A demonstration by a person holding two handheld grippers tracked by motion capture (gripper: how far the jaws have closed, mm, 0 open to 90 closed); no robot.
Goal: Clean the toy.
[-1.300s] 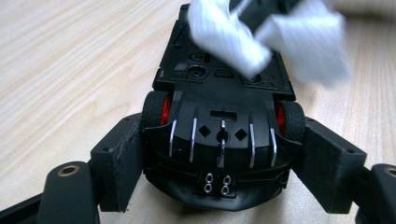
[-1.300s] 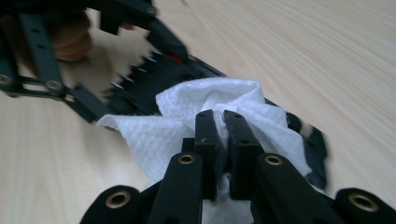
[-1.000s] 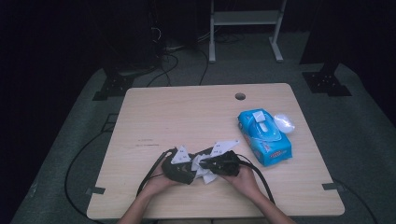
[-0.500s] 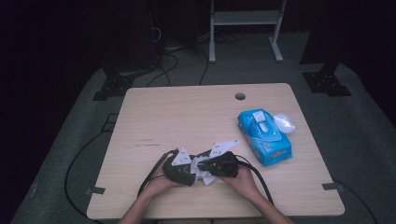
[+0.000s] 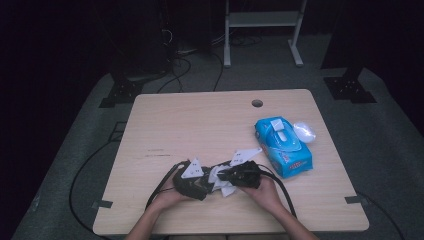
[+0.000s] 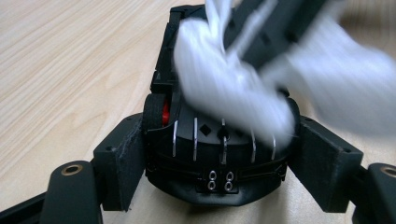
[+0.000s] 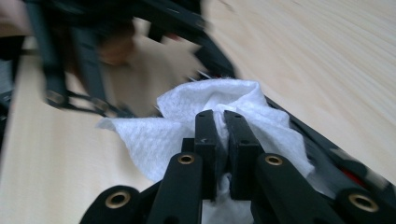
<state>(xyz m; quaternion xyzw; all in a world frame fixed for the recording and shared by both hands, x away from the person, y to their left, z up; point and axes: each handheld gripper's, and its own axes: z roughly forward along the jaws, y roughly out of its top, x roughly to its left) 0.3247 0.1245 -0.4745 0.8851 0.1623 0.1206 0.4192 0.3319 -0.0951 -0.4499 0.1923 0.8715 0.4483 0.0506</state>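
Nothing has shifted much since the earlier frames: both hands sit at the same spot by the near edge of the surface [image 5: 200, 120]. Left gripper [image 6: 219, 154] clamps a black computer mouse [image 6: 219, 163] between its pads, resting on the wood. Right gripper [image 7: 223, 140] is pressed together on a white wipe [image 7: 187, 126], which lies against the mouse top. Blue wipe pack [image 5: 283, 146] sits to the right, near the right edge, a clear lid or wrapper [image 5: 304, 132] just beyond it; far and left halves of the surface are open. In the left gripper view the wipe is motion-blurred and hides the mouse front; in the high view the mouse is barely distinguishable between the grippers.
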